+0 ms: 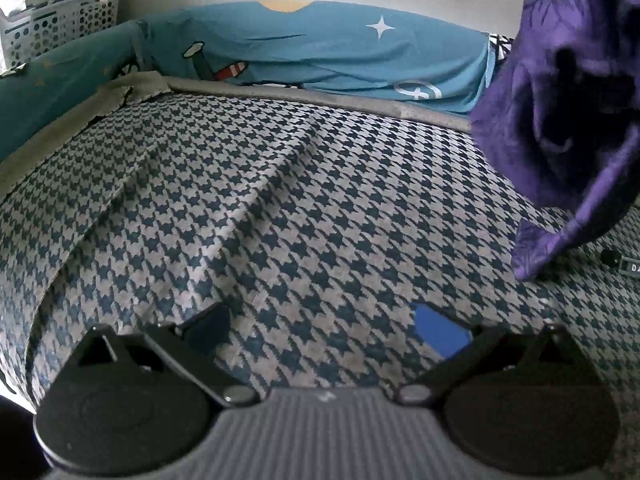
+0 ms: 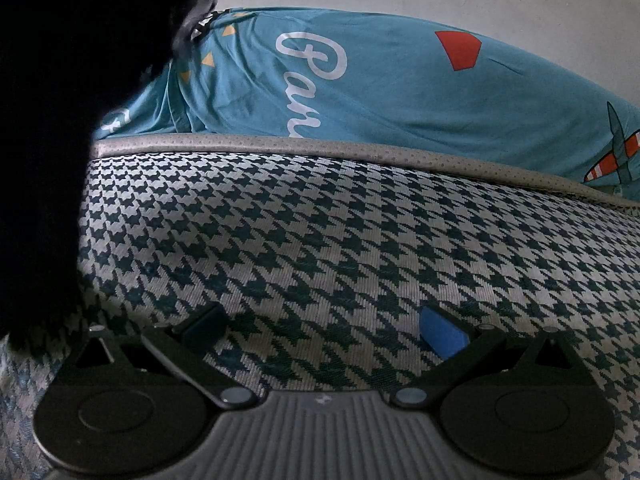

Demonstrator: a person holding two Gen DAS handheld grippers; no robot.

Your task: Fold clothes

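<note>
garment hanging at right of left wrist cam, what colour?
Purple garment with a darker pattern; left wrist view shows it best.

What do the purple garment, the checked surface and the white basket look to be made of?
Purple garment: thin woven fabric with a slight sheen, going by its soft drape and faint print. Checked surface: coarse woven upholstery, matte, its weave ribs showing. Basket: probably rigid moulded plastic, with regular punched holes.

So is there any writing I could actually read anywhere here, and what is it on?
"Par": white script on the teal printed sheet, the rest hidden behind the mattress edge.
"DA": a small dark label at the frame's edge, cut off.
Nothing else is legible.
</note>
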